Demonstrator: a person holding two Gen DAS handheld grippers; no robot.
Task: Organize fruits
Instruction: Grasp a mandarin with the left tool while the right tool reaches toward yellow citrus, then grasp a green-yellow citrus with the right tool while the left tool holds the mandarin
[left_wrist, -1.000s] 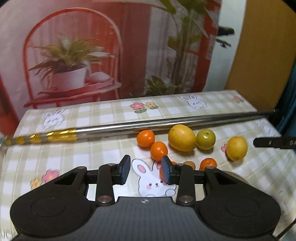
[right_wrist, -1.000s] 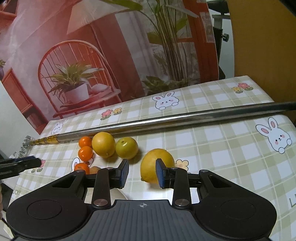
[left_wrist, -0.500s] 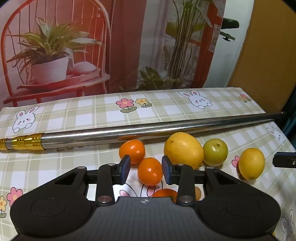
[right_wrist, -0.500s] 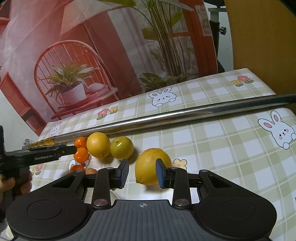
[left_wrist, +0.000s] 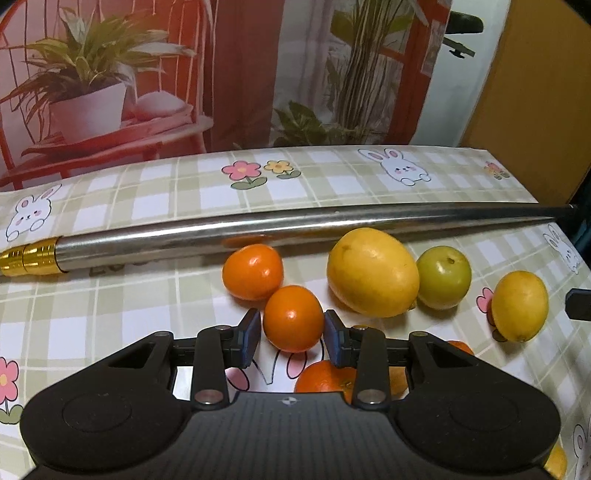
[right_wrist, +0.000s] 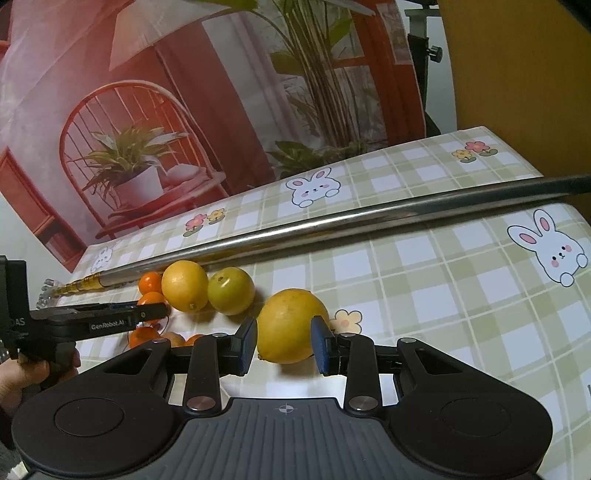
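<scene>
My left gripper (left_wrist: 291, 332) is open, its pads on either side of a small orange (left_wrist: 293, 318) that rests on the cloth, with narrow gaps. A second small orange (left_wrist: 253, 271) lies just beyond, a big yellow lemon (left_wrist: 373, 271) and a green fruit (left_wrist: 444, 276) to the right. My right gripper (right_wrist: 283, 341) is open around a smaller lemon (right_wrist: 290, 325), also seen in the left wrist view (left_wrist: 519, 304). The left gripper shows in the right wrist view (right_wrist: 147, 314).
A long steel pole (left_wrist: 295, 229) with a gold end lies across the checked tablecloth (left_wrist: 147, 295) behind the fruit. More small oranges (left_wrist: 325, 376) lie under the left gripper. The table's far edge meets a printed backdrop.
My left gripper moved forward and down until the small orange sat between its pads. My right gripper moved in around the smaller lemon. Both stayed open.
</scene>
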